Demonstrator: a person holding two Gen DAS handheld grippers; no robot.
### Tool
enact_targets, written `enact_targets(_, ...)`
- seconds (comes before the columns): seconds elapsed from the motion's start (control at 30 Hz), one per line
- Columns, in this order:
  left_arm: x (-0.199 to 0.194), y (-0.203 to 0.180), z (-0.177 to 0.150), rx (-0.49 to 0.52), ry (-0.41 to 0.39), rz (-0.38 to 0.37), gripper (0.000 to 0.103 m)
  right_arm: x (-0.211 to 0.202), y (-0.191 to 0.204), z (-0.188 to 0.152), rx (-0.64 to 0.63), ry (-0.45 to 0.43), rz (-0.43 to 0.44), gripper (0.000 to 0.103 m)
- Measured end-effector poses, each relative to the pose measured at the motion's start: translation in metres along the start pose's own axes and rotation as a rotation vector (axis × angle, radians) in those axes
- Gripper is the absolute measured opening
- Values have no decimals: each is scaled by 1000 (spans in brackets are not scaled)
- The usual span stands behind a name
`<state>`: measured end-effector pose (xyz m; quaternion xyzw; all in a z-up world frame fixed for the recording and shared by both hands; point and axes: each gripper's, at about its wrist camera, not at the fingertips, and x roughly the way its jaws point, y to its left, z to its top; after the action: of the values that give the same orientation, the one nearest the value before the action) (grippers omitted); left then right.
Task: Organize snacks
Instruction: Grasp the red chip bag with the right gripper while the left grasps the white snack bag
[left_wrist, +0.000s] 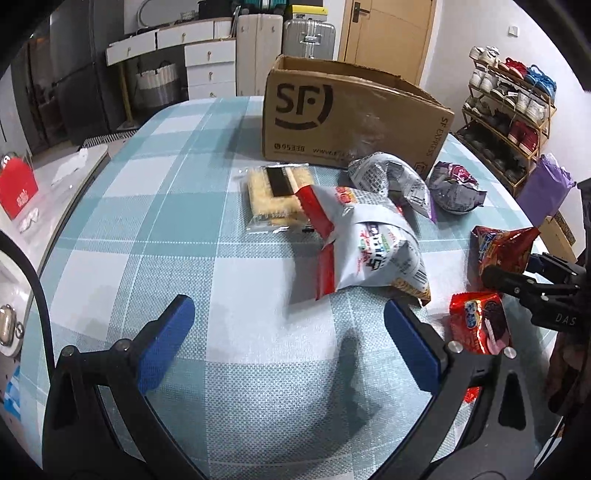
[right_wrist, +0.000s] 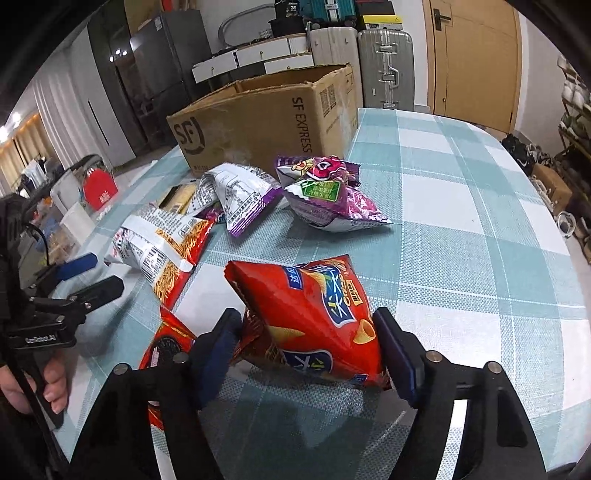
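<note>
My right gripper (right_wrist: 306, 317) is shut on a red chip bag (right_wrist: 317, 317), one pad pressed against each side of it, low over the checked tablecloth (right_wrist: 461, 221). My left gripper (left_wrist: 288, 306) is open above bare cloth, just short of a white-and-red snack bag (left_wrist: 369, 251). Beyond that bag lie a clear cracker pack (left_wrist: 275, 195), a white-and-purple bag (left_wrist: 388, 177) and a purple bag (left_wrist: 458, 188). A red cookie pack (left_wrist: 480, 325) lies beside the left gripper's right finger. An open cardboard box (left_wrist: 351, 110) stands at the back of the table.
A shoe rack (left_wrist: 509, 110) and a purple paper bag (left_wrist: 546, 188) stand past the table's right edge. To the left, a side surface holds a red bag (left_wrist: 16, 188). Suitcases (left_wrist: 306, 37) and white drawers line the far wall. A hand (right_wrist: 37, 384) grips the left gripper's handle.
</note>
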<state>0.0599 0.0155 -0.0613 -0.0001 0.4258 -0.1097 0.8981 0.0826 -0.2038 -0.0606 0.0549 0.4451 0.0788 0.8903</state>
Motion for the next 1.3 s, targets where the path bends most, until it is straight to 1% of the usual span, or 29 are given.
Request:
enact_targets(0.17,4,5,0,-25,15,-1,102,-2,-1,1,5,-8,32,61)
enact_targets(0.2,5,6,0,-30,22,5,102,-4,-1,1,7,-13,38,57)
enact_targets(0.43,7,2,0,-9,24,25,102,-13,-8,-1,36,-57,82,56)
enact_targets(0.6,-2,-8,2,34,-15,25,102,-19,-12,-1,62,-80,105,56)
enact_targets(0.67,-5,-13,7,39,-13,-4,102,-22,-13,-3,64,-91,106,56)
enact_targets(0.73,-8,-15,15,19,-15,-45,102,-24,-12,-3,64,-101,112,56)
enact_targets(0.9,-1,-27,43,3,-11,-56,102,-26,-15,-4,78,-111,111,57)
enact_targets(1.0,14,-39,55,17,31,-41,102,-28,-20,-5,102,-119,129,57)
enact_targets(1.13,36,-49,60,27,103,-36,102,-30,-23,-6,120,-131,140,57)
enact_targets(1.17,40,-49,61,13,114,-35,99,-31,-23,-6,120,-132,141,57)
enact_targets(1.2,42,-49,61,1,118,-45,93,-31,-23,-6,117,-133,143,57)
enact_targets(1.23,43,-49,60,-9,122,-57,88,-31,-22,-6,114,-132,143,57)
enact_targets(1.27,44,-48,60,-18,128,-65,76,-31,-21,-6,112,-132,143,57)
enact_targets(1.3,46,-48,59,-15,138,-75,60,-31,-21,-6,110,-132,142,57)
